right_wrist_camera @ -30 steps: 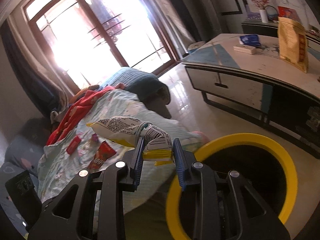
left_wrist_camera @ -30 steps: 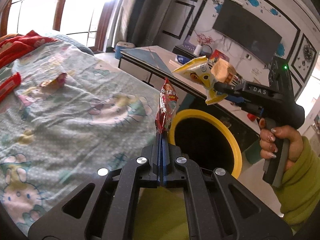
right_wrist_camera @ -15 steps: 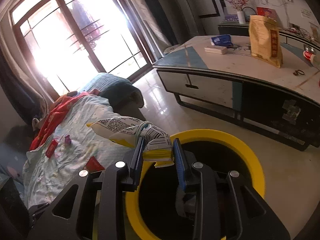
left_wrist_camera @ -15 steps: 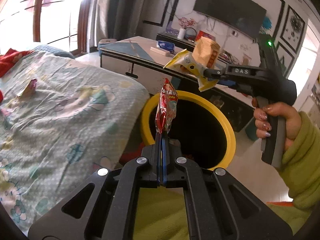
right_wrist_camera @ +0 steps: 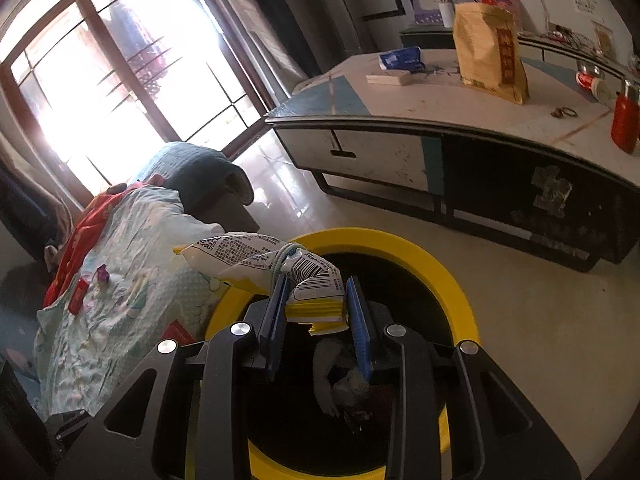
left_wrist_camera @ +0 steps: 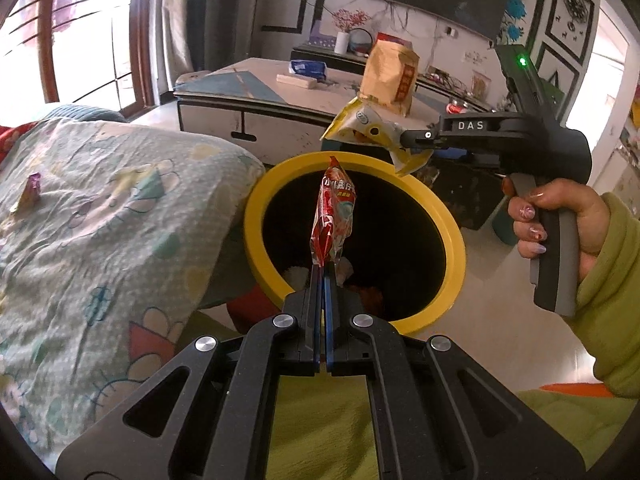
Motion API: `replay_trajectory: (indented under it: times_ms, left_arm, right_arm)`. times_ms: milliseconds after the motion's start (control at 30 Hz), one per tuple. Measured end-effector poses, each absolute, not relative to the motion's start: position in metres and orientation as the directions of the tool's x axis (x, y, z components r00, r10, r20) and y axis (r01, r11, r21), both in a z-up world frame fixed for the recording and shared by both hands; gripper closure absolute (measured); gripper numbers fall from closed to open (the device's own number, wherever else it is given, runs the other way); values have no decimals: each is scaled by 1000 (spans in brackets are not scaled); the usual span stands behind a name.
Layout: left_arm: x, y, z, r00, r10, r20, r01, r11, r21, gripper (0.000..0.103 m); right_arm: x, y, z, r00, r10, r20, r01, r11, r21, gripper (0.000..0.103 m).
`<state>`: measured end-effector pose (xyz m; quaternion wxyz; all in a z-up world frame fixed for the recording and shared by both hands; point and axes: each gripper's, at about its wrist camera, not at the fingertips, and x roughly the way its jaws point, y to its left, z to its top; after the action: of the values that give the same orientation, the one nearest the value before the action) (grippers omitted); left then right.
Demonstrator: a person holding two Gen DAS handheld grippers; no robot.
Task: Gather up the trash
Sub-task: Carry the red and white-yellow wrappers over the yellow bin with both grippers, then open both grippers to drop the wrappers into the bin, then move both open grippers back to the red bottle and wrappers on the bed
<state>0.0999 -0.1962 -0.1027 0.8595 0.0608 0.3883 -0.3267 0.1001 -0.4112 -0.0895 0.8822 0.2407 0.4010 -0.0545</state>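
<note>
Bin [left_wrist_camera: 454,236] beside bed [left_wrist_camera: 100,216].
Left gripper [left_wrist_camera: 322,270] pinched red wrapper [left_wrist_camera: 334,216], right gripper [right_wrist_camera: 318,312] yellow packet [right_wrist_camera: 264,256]; both above bin mouth.

Daylight from window [right_wrist_camera: 120,92] | glare blown out | edges fisheye-warped | focus sharp

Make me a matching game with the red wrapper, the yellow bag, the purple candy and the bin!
Things:
1. red wrapper
2. yellow bag
3. purple candy
4. bin

Places:
A. on the blanket
B. in the right tongs
C. on the floor
D. in the left tongs

Pairs: 1-D, 2-B, 3-A, 4-C
</note>
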Motion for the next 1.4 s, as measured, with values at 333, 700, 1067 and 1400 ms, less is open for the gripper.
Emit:
replay_trajectory:
  times_ms: [333, 700, 1067, 1400]
  left_arm:
    - [103, -221, -115, 445, -496, -745, 652, 750, -109, 103]
    - [126, -230, -116, 444, -522, -728, 624, 763, -166, 77]
    - [127, -195, -95, 546, -553, -630, 529, 810, -253, 14]
    - [128, -160, -83, 633, -486, -603, 442, 866, -234, 11]
  right_arm:
    - [94, -426, -101, 650, 109, -752, 346, 839, 421, 75]
    - [98, -428, -104, 651, 143, -746, 350, 815, 462, 66]
    - [97, -418, -90, 695, 135, -707, 310, 830, 463, 45]
    - [98, -386, -67, 736, 121, -666, 213, 893, 397, 39]
